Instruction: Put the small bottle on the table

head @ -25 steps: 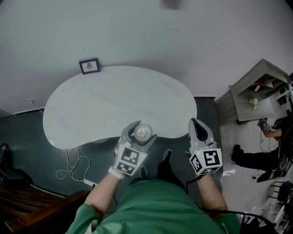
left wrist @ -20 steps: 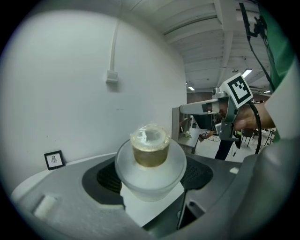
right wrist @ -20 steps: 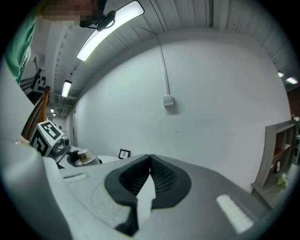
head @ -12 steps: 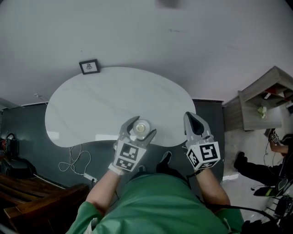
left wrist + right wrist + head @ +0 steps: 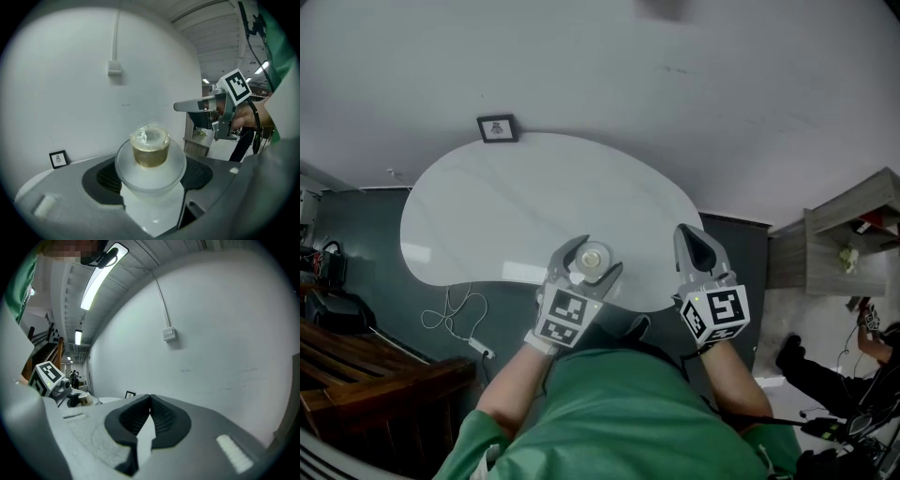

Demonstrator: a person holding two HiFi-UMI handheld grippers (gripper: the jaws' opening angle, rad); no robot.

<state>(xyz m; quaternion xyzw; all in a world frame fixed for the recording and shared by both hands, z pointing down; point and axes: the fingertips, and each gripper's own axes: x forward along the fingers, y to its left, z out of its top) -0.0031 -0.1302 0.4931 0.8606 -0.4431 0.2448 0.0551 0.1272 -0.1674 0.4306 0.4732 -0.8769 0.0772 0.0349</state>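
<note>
The small bottle [image 5: 592, 258] is translucent white with a gold cap wrapped in clear film [image 5: 150, 146]. My left gripper [image 5: 589, 261] is shut on the small bottle, which stands upright between the jaws over the near edge of the white kidney-shaped table [image 5: 516, 211]. My right gripper [image 5: 692, 246] is shut with nothing between its jaws, just right of the left one, above the table's near right edge. In the right gripper view the black pads [image 5: 161, 419] meet at the tip, and the left gripper [image 5: 70, 397] with the bottle shows at far left.
A small framed picture [image 5: 497, 127] leans against the white wall at the table's far edge. A white cable [image 5: 455, 314] lies on the dark floor left of me. Wooden furniture [image 5: 356, 375] stands at lower left, a grey shelf unit [image 5: 853, 248] at right.
Both grippers have shifted slightly forward over the table's near edge as the view swung left. The left gripper stays shut on the bottle and the right stays shut.
</note>
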